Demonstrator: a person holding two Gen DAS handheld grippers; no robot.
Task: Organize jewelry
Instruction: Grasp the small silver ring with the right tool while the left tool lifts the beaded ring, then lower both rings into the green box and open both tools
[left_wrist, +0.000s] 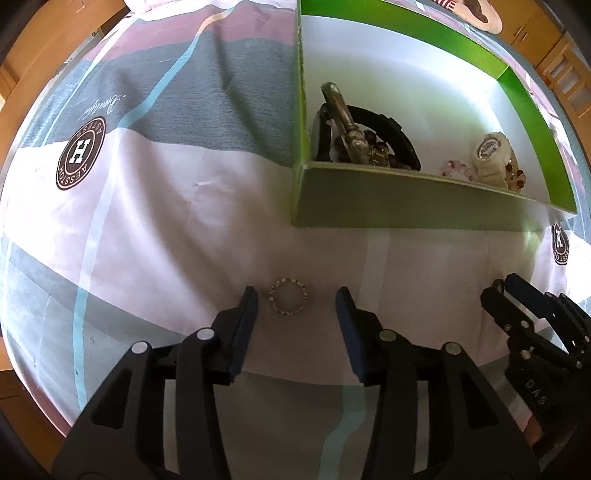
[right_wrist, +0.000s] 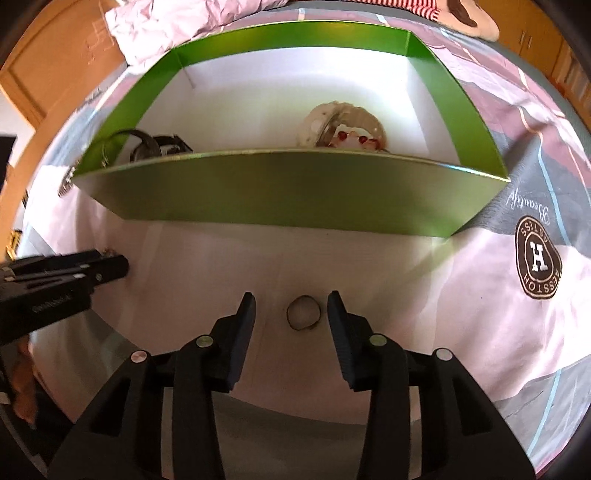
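Note:
A studded ring (left_wrist: 289, 302) lies on the bedsheet between the open fingers of my left gripper (left_wrist: 297, 301), closer to the left finger. A thin plain ring (right_wrist: 303, 312) lies on the sheet between the open fingers of my right gripper (right_wrist: 291, 308), closer to the right finger. Neither ring is gripped. A green box with a white inside (left_wrist: 406, 201) (right_wrist: 288, 195) stands just beyond both. It holds a black watch (left_wrist: 384, 129), a metal clip (left_wrist: 347, 122), a white watch (left_wrist: 493, 157) (right_wrist: 340, 123) and bead bracelets (left_wrist: 460, 170).
The bed is covered by a pink, grey and white sheet with round brown logos (left_wrist: 79, 153) (right_wrist: 537, 258). The right gripper shows at the left wrist view's right edge (left_wrist: 524, 314); the left gripper shows at the right wrist view's left (right_wrist: 74, 275). Wooden furniture surrounds the bed.

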